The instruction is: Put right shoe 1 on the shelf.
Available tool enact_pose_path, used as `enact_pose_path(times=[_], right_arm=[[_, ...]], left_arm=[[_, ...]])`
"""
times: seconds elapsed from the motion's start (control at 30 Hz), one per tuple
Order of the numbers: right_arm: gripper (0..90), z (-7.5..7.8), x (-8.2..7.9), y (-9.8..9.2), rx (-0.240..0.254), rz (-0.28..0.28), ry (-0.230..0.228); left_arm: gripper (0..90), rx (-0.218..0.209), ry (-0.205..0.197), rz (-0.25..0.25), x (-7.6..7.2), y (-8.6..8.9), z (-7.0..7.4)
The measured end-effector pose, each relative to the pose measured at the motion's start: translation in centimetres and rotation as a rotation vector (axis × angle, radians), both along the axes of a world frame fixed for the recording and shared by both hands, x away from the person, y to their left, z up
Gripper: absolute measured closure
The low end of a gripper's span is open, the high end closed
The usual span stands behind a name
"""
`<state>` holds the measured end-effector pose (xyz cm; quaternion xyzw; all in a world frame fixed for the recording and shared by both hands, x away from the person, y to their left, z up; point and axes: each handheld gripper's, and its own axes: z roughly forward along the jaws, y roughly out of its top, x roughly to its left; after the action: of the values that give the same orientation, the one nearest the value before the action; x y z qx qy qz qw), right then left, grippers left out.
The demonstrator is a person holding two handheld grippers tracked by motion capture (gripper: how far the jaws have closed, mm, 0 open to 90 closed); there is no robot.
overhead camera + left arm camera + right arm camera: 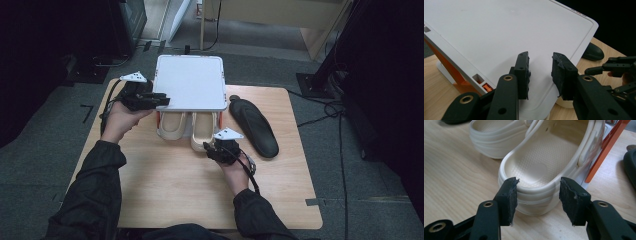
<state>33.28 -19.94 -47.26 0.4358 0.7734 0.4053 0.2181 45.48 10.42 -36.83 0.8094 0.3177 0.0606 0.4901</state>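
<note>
A white shoe rack point(190, 82) with orange sides stands at the back of the wooden table. Two cream clogs poke out from under it, heels toward me: the left clog point(172, 125) and the right clog point(202, 131). My left gripper point(162, 100) hovers over the rack's front left corner; in the left gripper view its jaws point(540, 60) stand apart above the white top point(499, 30) with nothing between them. My right gripper point(212, 147) is at the right clog's heel. Seen from the right gripper view, this gripper point(538, 183) is open just in front of the heel rim point(541, 185), not pressing on it.
A black shoe point(255, 127) lies on the table to the right of the rack, and its toe point(594, 51) shows past the rack's corner. An orange rack side point(607, 147) stands close beside the right clog. Bare wood lies in front of the clogs point(190, 190).
</note>
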Motion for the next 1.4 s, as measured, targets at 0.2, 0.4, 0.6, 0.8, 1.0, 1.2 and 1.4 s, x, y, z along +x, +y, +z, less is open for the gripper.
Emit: enact_pose_path(times=[0.2, 0.4, 0.6, 0.8, 1.0, 1.2, 1.4], right_arm=[[48.0, 0.0, 0.9, 0.1, 0.024, -0.002, 0.014], [48.4, 0.0, 1.6, 0.6, 0.020, -0.005, 0.000], [48.5, 0.0, 2.4, 0.8, 0.027, -0.009, 0.005], [48.4, -0.2, 3.2, 0.7, 0.048, -0.021, 0.013], [47.8, -0.3, 4.0, 0.5, 0.064, -0.028, 0.026], [49.7, -0.3, 4.0, 0.4, 0.073, -0.028, 0.056], [48.8, 0.0, 3.3, 0.1, 0.094, -0.002, 0.078]], left_arm=[[67.5, -0.001, 0.000, 0.000, 0.0, 0.0, 0.0], [67.8, -0.003, 0.004, 0.002, 0.0, 0.0, 0.0], [68.3, -0.004, 0.003, 0.001, 0.0, 0.0, 0.0], [68.4, -0.001, 0.003, 0.001, 0.0, 0.0, 0.0], [68.3, 0.000, 0.003, 0.002, 0.0, 0.0, 0.0], [68.3, -0.004, 0.004, 0.000, 0.1, 0.0, 0.0], [66.6, -0.001, 0.003, -0.001, 0.0, 0.0, 0.1]])
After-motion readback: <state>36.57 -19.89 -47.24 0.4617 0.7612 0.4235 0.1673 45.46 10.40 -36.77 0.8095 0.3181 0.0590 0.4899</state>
